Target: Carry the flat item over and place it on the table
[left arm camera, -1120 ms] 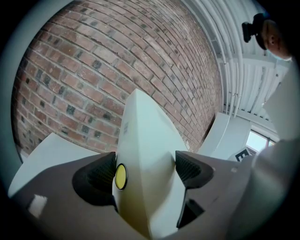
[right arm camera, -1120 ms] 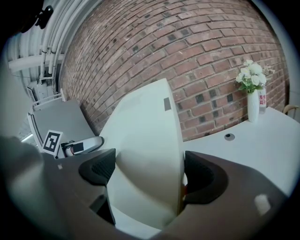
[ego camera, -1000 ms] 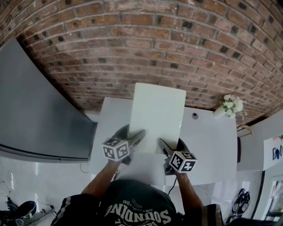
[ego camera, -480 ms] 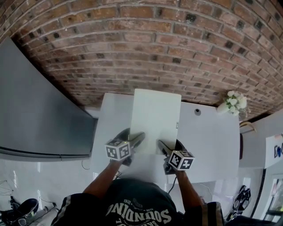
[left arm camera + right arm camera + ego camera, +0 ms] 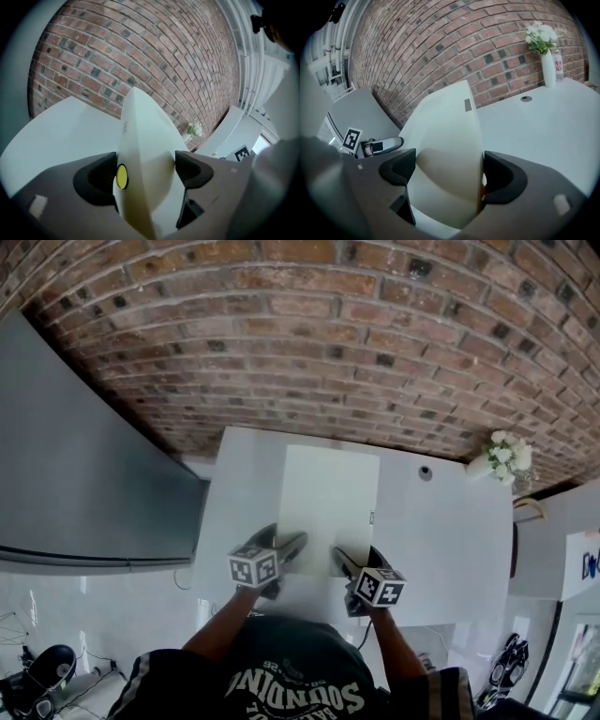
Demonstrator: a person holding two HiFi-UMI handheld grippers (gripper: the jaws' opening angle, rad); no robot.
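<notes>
A flat white board lies over the white table, its far end toward the brick wall. My left gripper is shut on the board's near left edge, and my right gripper is shut on its near right edge. In the left gripper view the board fills the gap between the jaws, bowed upward, beside a yellow dot on the left pad. The right gripper view shows the same board arched between its dark jaws. Whether the board touches the table, I cannot tell.
A red brick wall runs behind the table. A small vase of white flowers stands at the table's far right corner, and a round dark grommet sits near it. A large grey panel stands to the left.
The board has come down and nearer to me, from standing up against the wall to lying low over the table. Both grippers have kept their hold on it.
</notes>
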